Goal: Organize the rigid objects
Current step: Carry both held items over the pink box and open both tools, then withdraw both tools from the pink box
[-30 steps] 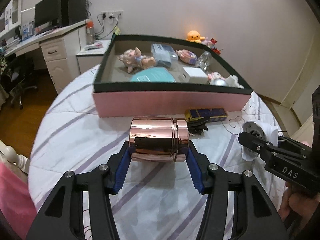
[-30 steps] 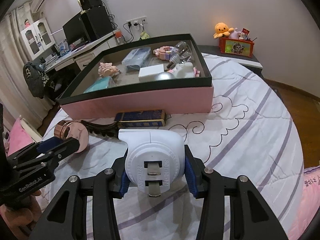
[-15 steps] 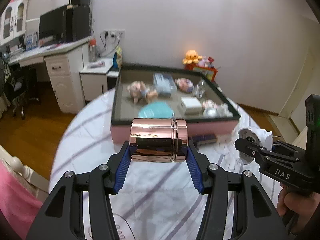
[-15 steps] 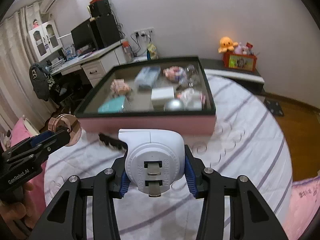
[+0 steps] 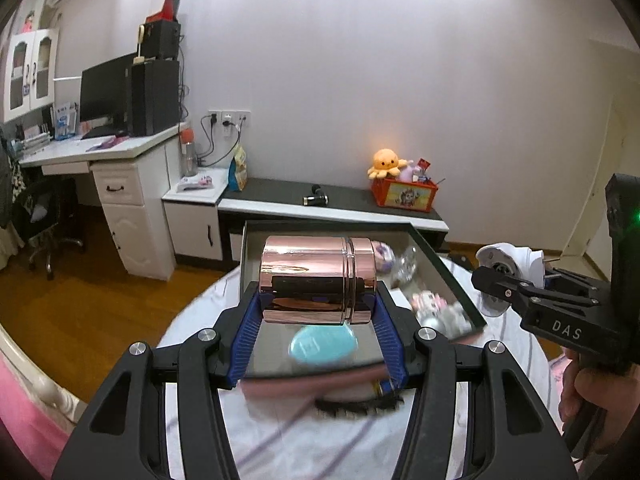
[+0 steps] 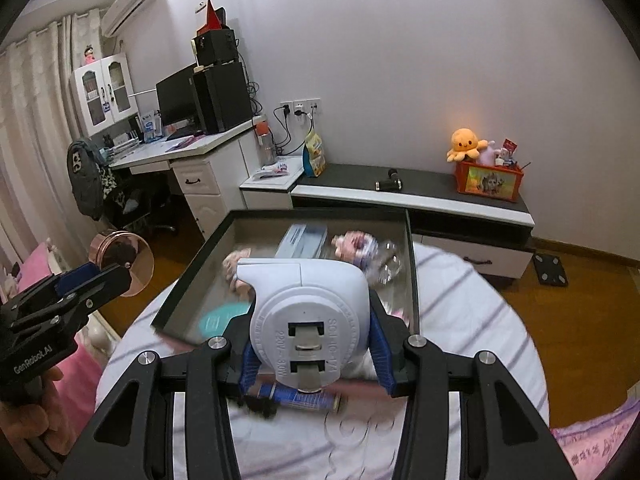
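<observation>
**A:** Left wrist view, biggest thing first: the round bench (image 5: 192, 320) with the striped cloth, and on it the pink-sided box (image 5: 444, 276) with the dark rim, already half full of bits and pieces. Both claws are up in the air over it. So I'd call this the carry step, with two items on the way to the box at once.

**B:** Agreed. The left claw (image 5: 318, 300) is clamped on the rose-gold canister (image 5: 318, 280), which lies sideways between the blue pads, above the box's near end. The right claw (image 6: 314, 344) is clenched on the white plug adapter (image 6: 308, 312), prongs facing the camera, also above the box's near edge.

**A:** What's next, then?

**B:** My guess: lower each into a free patch of the box floor. The teal round thing (image 5: 322, 346) sits right below the canister, so it should go off to one side. The canister would probably roll if dropped flat.

**A:** The dark comb (image 5: 360, 404) is still lying on the cloth in front of the box.
</observation>
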{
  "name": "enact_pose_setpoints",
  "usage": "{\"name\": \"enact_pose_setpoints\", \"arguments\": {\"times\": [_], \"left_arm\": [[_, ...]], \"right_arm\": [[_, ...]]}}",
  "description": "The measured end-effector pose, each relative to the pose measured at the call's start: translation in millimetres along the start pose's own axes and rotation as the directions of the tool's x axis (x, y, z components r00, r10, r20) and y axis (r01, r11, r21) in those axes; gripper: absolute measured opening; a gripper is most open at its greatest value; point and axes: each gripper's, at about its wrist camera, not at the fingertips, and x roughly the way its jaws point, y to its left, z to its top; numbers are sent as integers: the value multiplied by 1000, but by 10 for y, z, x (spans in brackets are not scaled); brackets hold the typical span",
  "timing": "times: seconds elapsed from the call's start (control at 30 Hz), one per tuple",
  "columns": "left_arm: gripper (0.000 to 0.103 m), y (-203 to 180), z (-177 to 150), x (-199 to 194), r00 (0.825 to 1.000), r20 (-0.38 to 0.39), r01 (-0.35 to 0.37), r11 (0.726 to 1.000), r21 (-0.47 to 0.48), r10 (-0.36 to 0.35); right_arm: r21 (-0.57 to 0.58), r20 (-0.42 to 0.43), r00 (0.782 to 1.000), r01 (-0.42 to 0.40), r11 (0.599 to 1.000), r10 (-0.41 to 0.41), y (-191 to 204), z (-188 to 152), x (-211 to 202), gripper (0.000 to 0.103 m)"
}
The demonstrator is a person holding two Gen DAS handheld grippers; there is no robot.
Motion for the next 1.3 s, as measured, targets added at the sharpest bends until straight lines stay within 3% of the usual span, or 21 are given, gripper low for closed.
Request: {"name": "enact_pose_setpoints", "arguments": {"times": [0.27,0.8,0.83,0.87,0.9,0.93,0.97,1.07,1.13,1.2,1.3], "left_arm": [[54,4,130,516,999,-46,0,1000,7,1],[55,-180,2,1370,979,-201,-4,998,60,16],[60,-175,-5,1363,980,-198,-14,998,61,26],[71,-172,-3,1347,980,-195,-20,998,60,31],[77,-163,0,1309,983,-181,-29,998,57,39],[89,-155,11,1254,986,-157,-46,997,55,54],[96,-144,23,1192,988,-136,-63,997,54,70],[101,-105,57,1027,991,-99,-87,995,47,91],[102,-65,76,910,992,-80,-96,995,39,99],[103,-40,89,756,992,-56,-108,994,31,109],[103,-13,105,530,994,-25,-110,994,15,110]], "right_arm": [[6,-51,999,-9,1000,9,-97,220,492,46],[37,-189,982,-9,999,16,-316,172,1240,48],[38,-189,982,-12,999,19,-327,181,1251,54],[44,-185,983,-13,999,21,-340,170,1244,62],[47,-179,984,-8,999,16,-352,160,1225,85],[48,-174,985,-6,999,14,-351,157,1209,89],[53,-164,986,-6,999,15,-359,147,1168,89],[74,-146,989,13,997,-2,-376,146,1056,90],[86,-126,992,21,996,-10,-377,164,968,91],[105,-95,995,21,994,-11,-371,163,783,103],[111,-47,999,10,994,-5,-322,160,487,103]]}}
